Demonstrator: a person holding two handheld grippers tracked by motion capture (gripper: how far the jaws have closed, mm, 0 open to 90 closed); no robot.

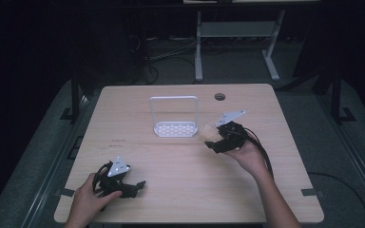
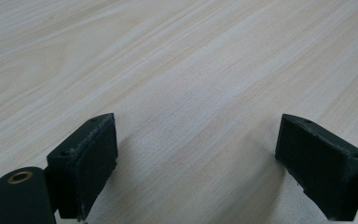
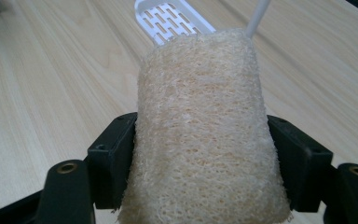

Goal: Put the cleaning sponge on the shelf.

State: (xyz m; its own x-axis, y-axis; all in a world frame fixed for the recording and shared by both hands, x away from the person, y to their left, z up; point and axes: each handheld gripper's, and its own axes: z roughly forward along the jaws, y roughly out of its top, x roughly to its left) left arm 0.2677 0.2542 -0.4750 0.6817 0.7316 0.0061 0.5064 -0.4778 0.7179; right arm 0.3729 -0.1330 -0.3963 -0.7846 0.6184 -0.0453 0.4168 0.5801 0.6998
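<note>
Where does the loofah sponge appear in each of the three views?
High view: the loofah sponge sits right of centre, clamped in the right gripper, just right of the white rack.
Left gripper view: not in it; bare table between open fingers.
Right gripper view: centre, squeezed between the two fingers.
Shared landmark: the white rack, behind the sponge in the right gripper view.

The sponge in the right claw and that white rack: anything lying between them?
No. In the high view only bare table separates the loofah sponge, held in the right gripper, from the white rack.
</note>
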